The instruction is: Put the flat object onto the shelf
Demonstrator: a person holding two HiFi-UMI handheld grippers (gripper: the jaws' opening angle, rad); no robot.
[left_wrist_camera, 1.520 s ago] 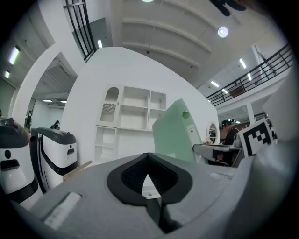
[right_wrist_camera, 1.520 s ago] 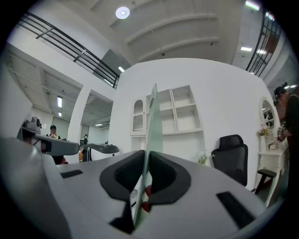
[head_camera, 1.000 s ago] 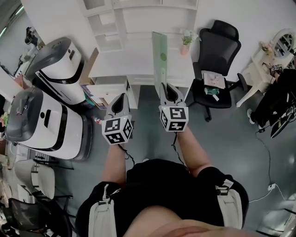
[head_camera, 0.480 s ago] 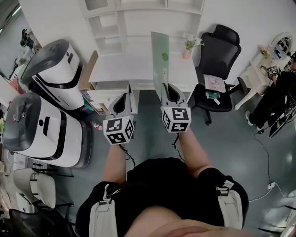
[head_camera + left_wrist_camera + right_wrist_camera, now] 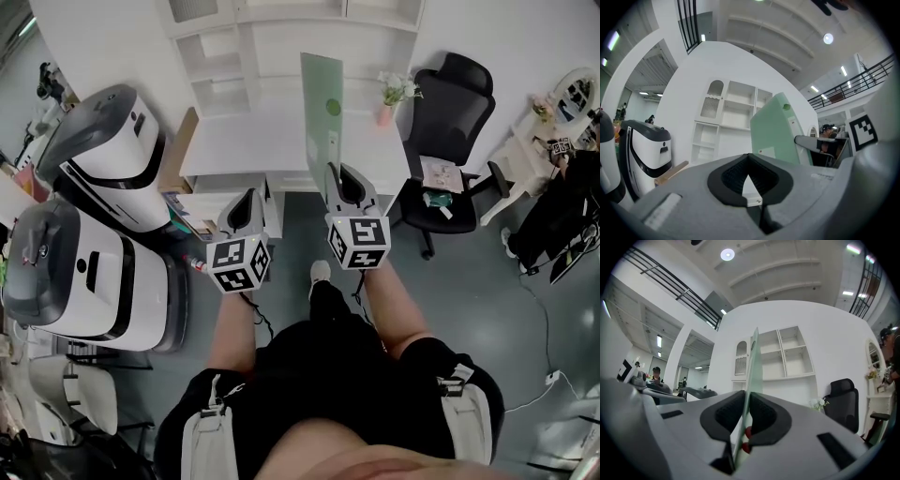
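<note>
Pads (image 5: 765, 417) of your right gripper (image 5: 749, 398) are clamped on the lower edge of the flat object (image 5: 753, 357), a thin pale-green panel standing upright. The black ribbed rubber presses it from both sides, and two small red dots show down between the pads. Your left gripper (image 5: 749, 158) has its jaws together at the tips with nothing between them. Only a small triangular gap shows lower down in the same ribbed rubber. Both gripper bodies are smooth grey shells.

You hold the panel short of the white shelf (image 5: 281, 37), not yet on it. The shelf is a plain unit of open square compartments, with one arched, slatted panel at its upper left. A white desk (image 5: 234, 131) stands at the shelf's foot, and a small pink pot (image 5: 385, 114) of pale flowers sits on it to the shelf's right. A black office chair (image 5: 450, 94) stands further right of the shelf, and two rounded white-and-grey machines (image 5: 103, 141) stand to its left, all on a smooth grey floor (image 5: 291, 234).

Only the head view shows your shoe (image 5: 321, 274) on that floor. The left gripper view shows the panel's broad face with a small white label, while the right gripper view sees it edge-on as a sliver.
</note>
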